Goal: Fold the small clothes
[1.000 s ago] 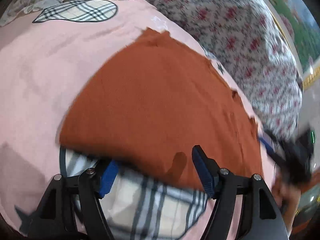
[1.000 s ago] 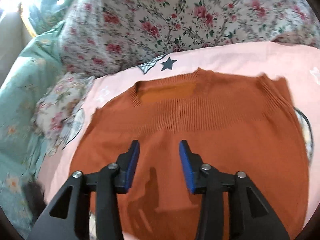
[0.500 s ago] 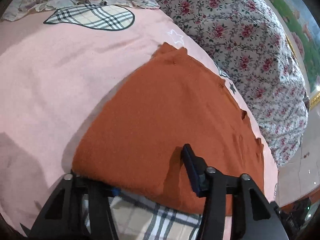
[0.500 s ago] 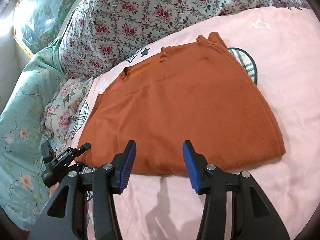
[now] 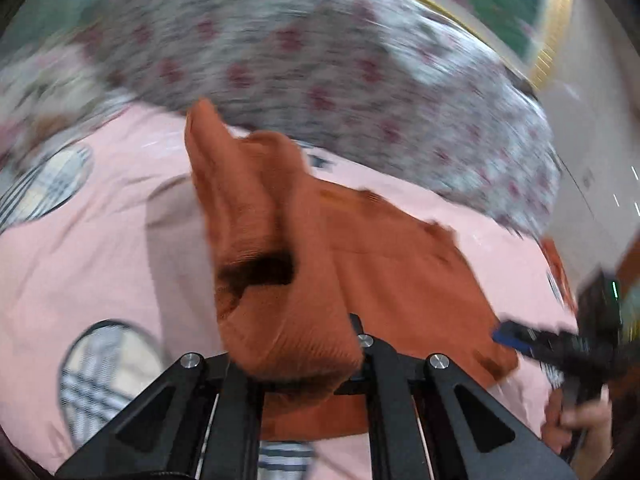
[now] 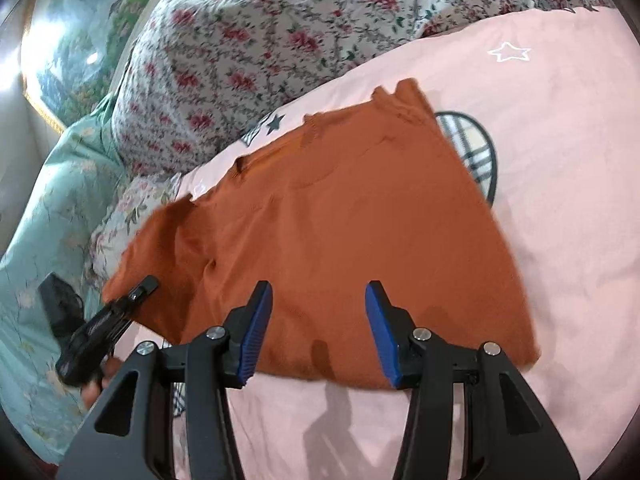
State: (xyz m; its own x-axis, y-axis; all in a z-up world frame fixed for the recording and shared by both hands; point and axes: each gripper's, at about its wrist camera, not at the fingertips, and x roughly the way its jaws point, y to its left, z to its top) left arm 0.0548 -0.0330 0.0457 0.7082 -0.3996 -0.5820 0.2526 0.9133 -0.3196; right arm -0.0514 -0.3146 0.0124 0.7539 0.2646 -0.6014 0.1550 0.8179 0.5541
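A rust-orange knit sweater [image 6: 340, 208] lies spread on the pink blanket [image 6: 560, 160], neckline toward the floral quilt. My left gripper [image 5: 296, 360] is shut on one corner of its hem. The lifted sweater [image 5: 272, 240] hangs over that gripper in a raised fold and hides the fingertips. In the right wrist view the left gripper [image 6: 144, 286] pinches that corner at the sweater's left edge. My right gripper [image 6: 318, 320] stands open just above the near hem, blue pads apart and not pressing the cloth. The left wrist view shows the right gripper [image 5: 516, 340] at the far right, held by a hand [image 5: 576, 424].
A bulky floral quilt [image 6: 280, 20] lies behind the sweater. Teal flowered bedding [image 6: 48, 200] slopes down on the left. A round plaid patch [image 6: 476, 148] on the blanket peeks out from under the sweater's right side. More bare pink blanket stretches right and in front.
My left gripper has shut on the sweater's hem corner and risen, pulling that side up into a fold. The right gripper has drawn back from mid-sweater to the near hem, still open.
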